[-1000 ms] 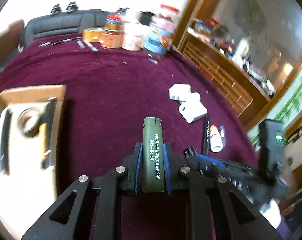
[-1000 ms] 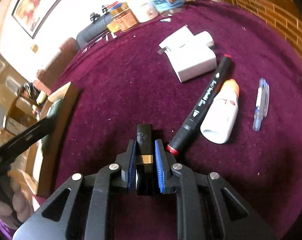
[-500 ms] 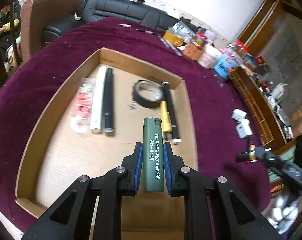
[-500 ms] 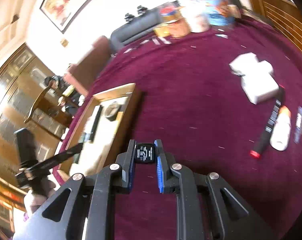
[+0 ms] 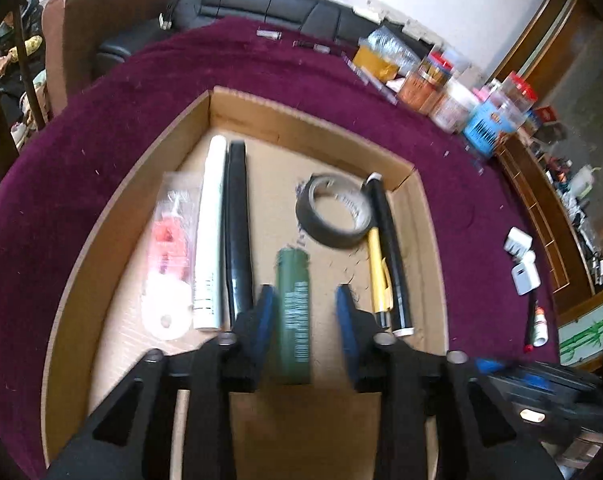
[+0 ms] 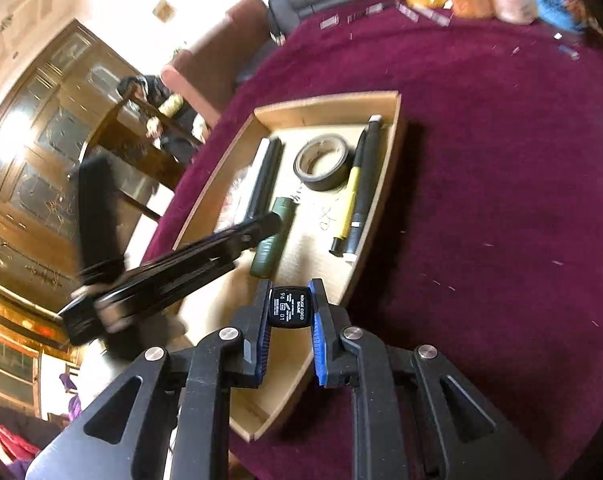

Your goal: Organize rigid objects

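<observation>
Two grippers hang over the shallow cardboard tray (image 5: pixel 429 240) that sits on the worktop covered in maroon cloth (image 5: pixel 101 128).

Our left gripper (image 5: pixel 303 308) points down into the tray with its blue-padded jaws spread apart. The olive-green cylindrical lighter (image 5: pixel 293 312) lies lengthwise between them on the tray floor, and we see a gap on each side of it, so it is released. From the right wrist camera we see the same gripper reaching in low from the left, tilted toward the tray floor, its tip just beside the lighter.

Our right gripper (image 6: pixel 289 316) hovers above the near end of the tray, angled downward. Its jaws are clamped on a small black square-ended lipstick case (image 6: pixel 288 306), whose labelled end faces the camera.

Within the tray, left of the lighter, we see a clear packet with red pieces (image 5: pixel 169 240), a white tube (image 5: pixel 209 232) and a black tube (image 5: pixel 237 232) lying side by side. To the right lie a roll of dark tape (image 5: pixel 333 212), a yellow pen (image 5: pixel 379 272) and a black marker (image 5: pixel 391 256), the two touching along their length.

Two white chargers (image 5: pixel 519 260) rest on the cloth well apart from the tray.
</observation>
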Motion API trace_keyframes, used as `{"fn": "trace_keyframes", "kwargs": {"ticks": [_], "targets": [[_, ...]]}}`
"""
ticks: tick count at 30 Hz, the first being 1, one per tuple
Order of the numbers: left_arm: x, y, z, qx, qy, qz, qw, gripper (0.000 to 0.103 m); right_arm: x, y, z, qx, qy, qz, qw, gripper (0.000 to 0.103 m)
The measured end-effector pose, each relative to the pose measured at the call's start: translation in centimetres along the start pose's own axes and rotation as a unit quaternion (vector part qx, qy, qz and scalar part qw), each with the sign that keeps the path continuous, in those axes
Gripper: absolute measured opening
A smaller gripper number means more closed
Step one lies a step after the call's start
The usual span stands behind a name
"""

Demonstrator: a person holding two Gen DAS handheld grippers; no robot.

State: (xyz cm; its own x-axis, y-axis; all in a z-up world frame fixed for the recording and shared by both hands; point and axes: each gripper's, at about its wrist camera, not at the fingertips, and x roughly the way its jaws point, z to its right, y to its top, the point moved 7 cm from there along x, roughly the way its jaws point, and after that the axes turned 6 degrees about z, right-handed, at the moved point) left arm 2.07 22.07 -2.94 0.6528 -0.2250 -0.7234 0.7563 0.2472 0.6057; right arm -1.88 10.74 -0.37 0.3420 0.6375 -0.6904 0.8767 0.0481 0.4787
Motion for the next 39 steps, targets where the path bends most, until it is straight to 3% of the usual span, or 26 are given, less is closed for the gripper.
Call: {"fn": "trace_keyframes", "kwargs": {"ticks": [7, 10, 13, 19, 23, 29, 35, 39], "targets": [[-4.7, 0.4, -2.3, -0.002, 0.010, 0.067, 0.9977, 0.045, 5.2, 3.2, 0.0, -0.003, -0.029, -0.021, 0.999, 0.016], [-5.4, 0.6, -3.5, -0.013, 0.018, 0.078, 0.9967, 0.048, 6.6, 3.9, 0.0, -0.015, -0.060, -0.024, 0.998, 0.016], [-6.0, 0.3, -4.4, -0.024, 0.022, 0.081, 0.9962, 0.049, 7.1, 3.7, -0.3, -0.019, -0.061, -0.028, 0.998, 0.017], [-7.4, -0.3, -3.5, -0.034, 0.007, 0.093, 0.9950, 0.049, 3.1, 3.8, 0.3, -0.029, -0.078, 0.020, 0.996, 0.018], [-8.4, -1.0, -1.0, -0.026, -0.021, 0.098, 0.9946, 0.050, -1.8, 3.9, 4.7, -0.016, -0.126, 0.065, 0.990, 0.023], [-8.6, -2.9, 4.4, 0.018, -0.054, 0.090, 0.9943, 0.055, -10.1, 3.2, 15.2, 0.040, -0.248, 0.121, 0.960, 0.023], [-7.6, -5.6, 10.0, 0.078, -0.077, 0.057, 0.9922, 0.055, -15.2, 1.9, 20.1, 0.057, -0.323, 0.144, 0.934, 0.023], [-7.6, -7.0, 12.2, 0.106, -0.075, 0.050, 0.9903, 0.055, -17.1, 1.5, 21.2, 0.040, -0.366, 0.161, 0.916, 0.023]]}}
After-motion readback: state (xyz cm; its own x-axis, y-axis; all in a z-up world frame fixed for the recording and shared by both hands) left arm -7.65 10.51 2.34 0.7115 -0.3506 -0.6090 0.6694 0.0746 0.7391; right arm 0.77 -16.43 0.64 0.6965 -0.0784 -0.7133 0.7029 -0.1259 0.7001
